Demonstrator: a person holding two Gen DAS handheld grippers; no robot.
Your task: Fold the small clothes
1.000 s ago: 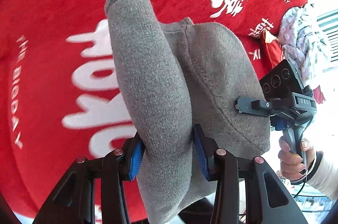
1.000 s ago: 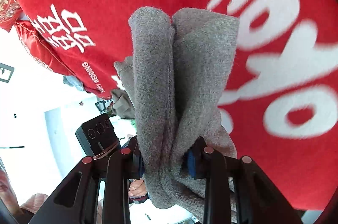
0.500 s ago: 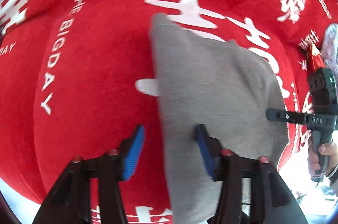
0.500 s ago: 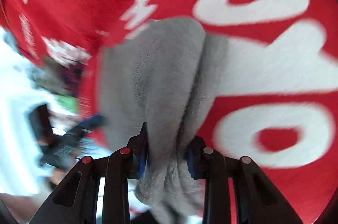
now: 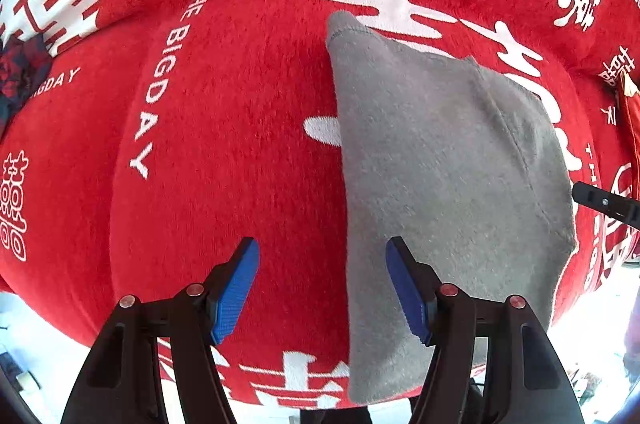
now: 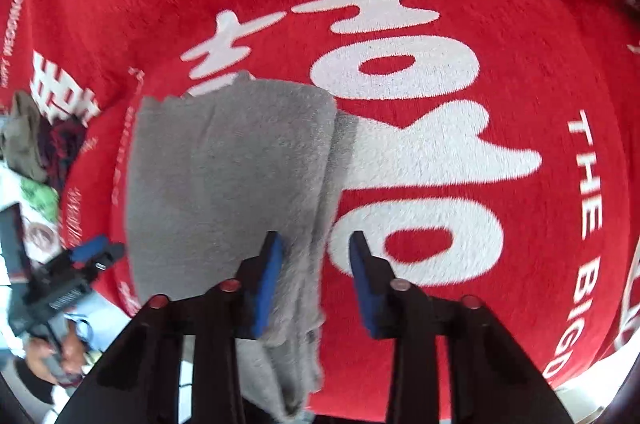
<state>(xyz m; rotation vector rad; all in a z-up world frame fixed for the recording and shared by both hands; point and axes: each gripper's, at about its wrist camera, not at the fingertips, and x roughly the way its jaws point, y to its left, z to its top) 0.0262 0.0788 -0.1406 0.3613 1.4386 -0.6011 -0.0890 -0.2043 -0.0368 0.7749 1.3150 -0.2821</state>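
Note:
A grey knit garment [image 5: 432, 151] lies folded flat on the red cloth [image 5: 224, 151]. My left gripper [image 5: 322, 244] points straight down over its near left edge. Its jaws are opening, and the garment's edge runs between them with neither blue pad pressing on it. In the right wrist view the same garment [image 6: 224, 175] lies at the left. My right gripper [image 6: 316, 238] hovers over its folded right edge. Those jaws are closing, the edge is between them, and a gap shows beside the right pad [image 6: 362, 272].
The red cloth carries large white characters and lettering [image 6: 400, 63]. A pile of other clothes [image 6: 36, 143] sits at its left end, with a dark garment [image 5: 20, 71] showing there too. The cloth's near edge [image 5: 60, 324] drops to a bright floor.
The garment hung gripped in both grippers a second ago; it now lies flat on the red cloth. Both grippers have let go, and the left jaws have spread wider.

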